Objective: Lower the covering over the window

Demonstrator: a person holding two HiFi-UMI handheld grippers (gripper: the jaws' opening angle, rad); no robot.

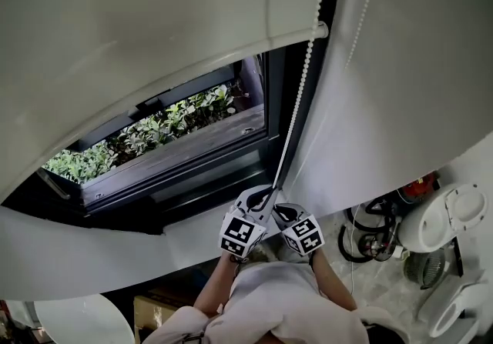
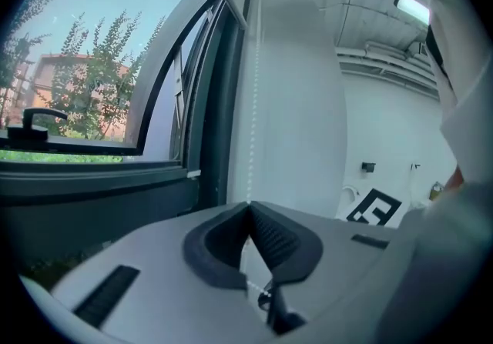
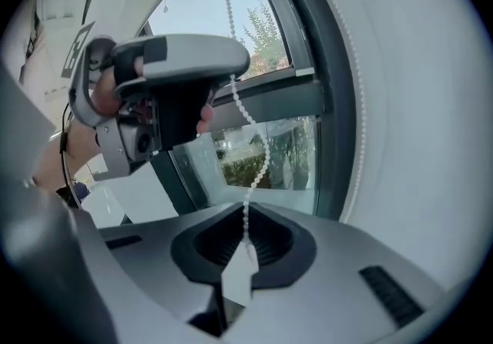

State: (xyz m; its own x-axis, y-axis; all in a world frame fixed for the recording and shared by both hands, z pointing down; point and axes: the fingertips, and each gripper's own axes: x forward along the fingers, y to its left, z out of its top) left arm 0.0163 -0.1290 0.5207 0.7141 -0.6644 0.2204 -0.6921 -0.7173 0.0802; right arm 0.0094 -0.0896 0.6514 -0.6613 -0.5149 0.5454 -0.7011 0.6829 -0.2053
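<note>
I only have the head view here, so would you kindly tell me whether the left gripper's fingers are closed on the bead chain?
Observer: Yes. The left gripper view shows the left gripper with its fingers together and the bead chain pinched between them.
Operator: Thank you. And the right one?
Observer: The right gripper is closed on the same chain, lower down, with a white tab on the chain just behind its fingertips.
Operator: Is the chain taut between the two?
Observer: No. The right gripper view shows it curving loosely from the left gripper down to the right one.
</note>
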